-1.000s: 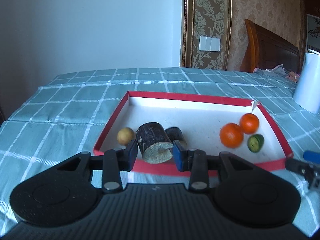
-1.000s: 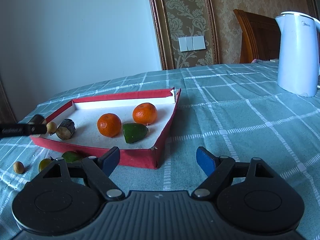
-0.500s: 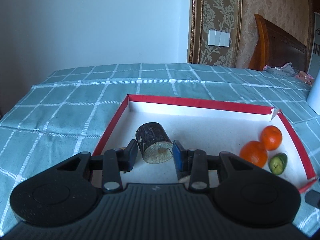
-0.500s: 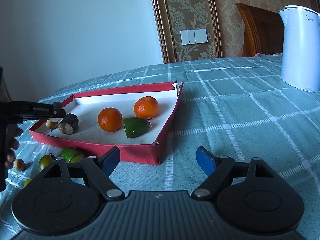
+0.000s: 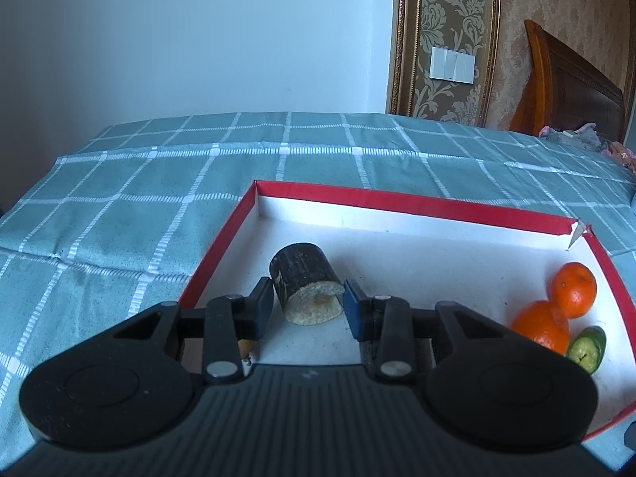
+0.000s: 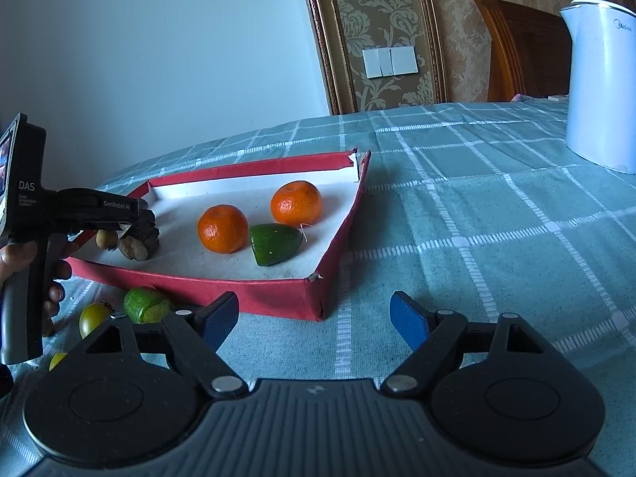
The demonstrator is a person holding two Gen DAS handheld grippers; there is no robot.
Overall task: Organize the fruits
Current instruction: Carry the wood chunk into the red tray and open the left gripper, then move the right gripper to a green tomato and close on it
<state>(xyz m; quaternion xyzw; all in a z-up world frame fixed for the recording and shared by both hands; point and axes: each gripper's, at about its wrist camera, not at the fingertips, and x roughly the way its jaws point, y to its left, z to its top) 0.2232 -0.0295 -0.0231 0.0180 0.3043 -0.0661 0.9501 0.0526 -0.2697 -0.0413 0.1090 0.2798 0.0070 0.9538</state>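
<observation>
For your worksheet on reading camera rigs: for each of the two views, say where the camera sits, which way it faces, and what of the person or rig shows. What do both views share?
Left wrist: on the left gripper, looking over its fingers, shut on a dark stalk piece, above the red tray.
Right wrist: on the open right gripper, facing the tray's corner; a hand shows.
Shared: tray, two oranges, stalk piece.

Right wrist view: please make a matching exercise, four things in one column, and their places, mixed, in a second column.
1. dark sugarcane stump
2. white electric kettle
3. cut green lime
4. green fruit wedge

a. far right on the checked cloth
b. between the left gripper's pads
c. on the cloth outside the red box
d. inside the box beside two oranges

Pairs: 1-b, 2-a, 3-c, 4-d.
</observation>
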